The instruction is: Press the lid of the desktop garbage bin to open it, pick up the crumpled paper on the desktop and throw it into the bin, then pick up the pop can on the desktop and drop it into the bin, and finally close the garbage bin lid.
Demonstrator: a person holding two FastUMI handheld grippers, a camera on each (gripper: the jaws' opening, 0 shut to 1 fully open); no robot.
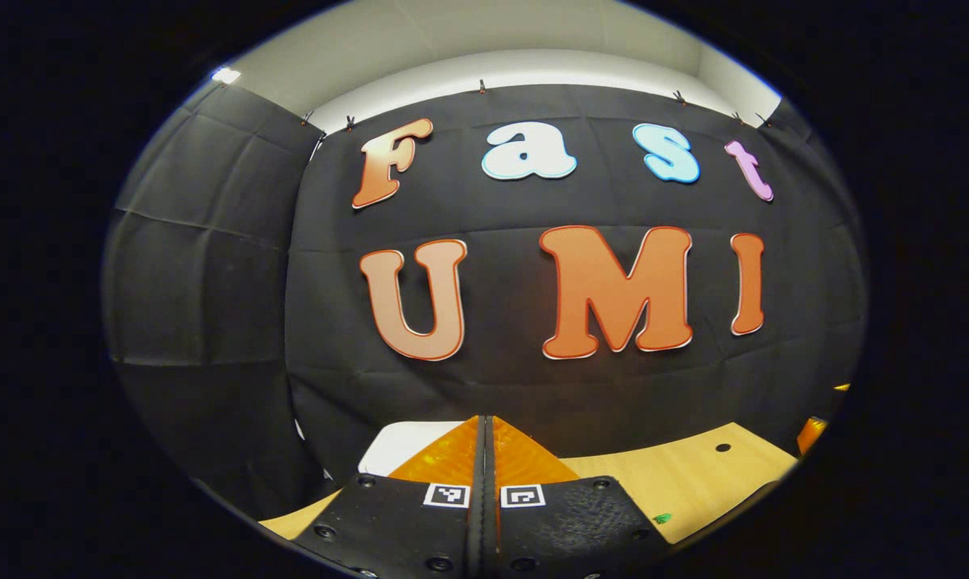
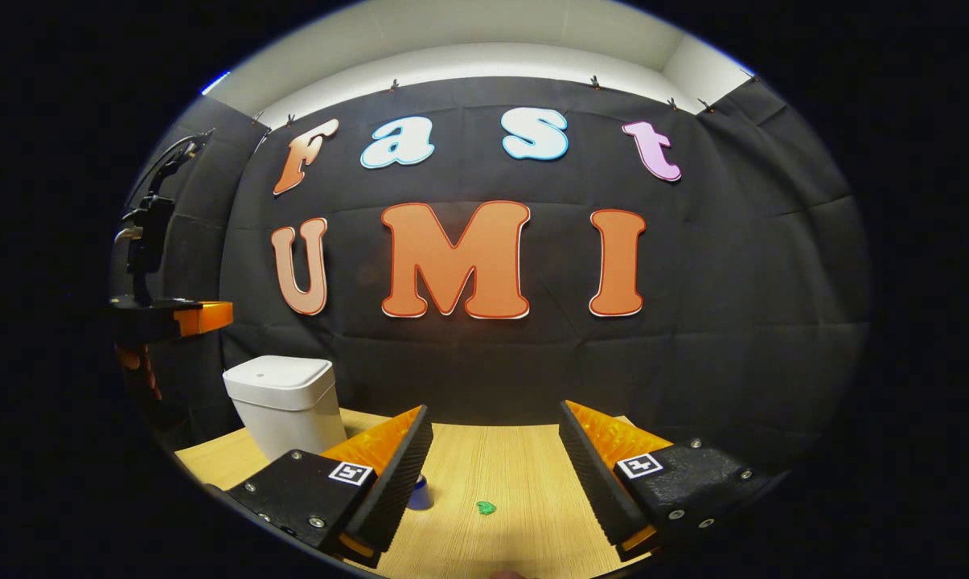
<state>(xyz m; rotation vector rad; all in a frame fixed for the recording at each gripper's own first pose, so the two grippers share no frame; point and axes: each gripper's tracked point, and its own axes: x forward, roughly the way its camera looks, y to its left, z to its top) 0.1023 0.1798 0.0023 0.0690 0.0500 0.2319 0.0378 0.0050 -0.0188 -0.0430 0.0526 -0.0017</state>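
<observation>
White bin [image 2: 283, 402] lidded, near table's left edge; left hand-held gripper [image 1: 488, 450] clenched — right [image 2: 492, 450] released.

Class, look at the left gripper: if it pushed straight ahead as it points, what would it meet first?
Probably the white bin, just beyond the left gripper; its fingers are shut. Depth is hard to judge; it might pass over the lid.

Seemingly a staged recording booth: black cloth walls [image 2: 733, 265] clipped up around a wooden desktop [image 2: 500, 474].
</observation>
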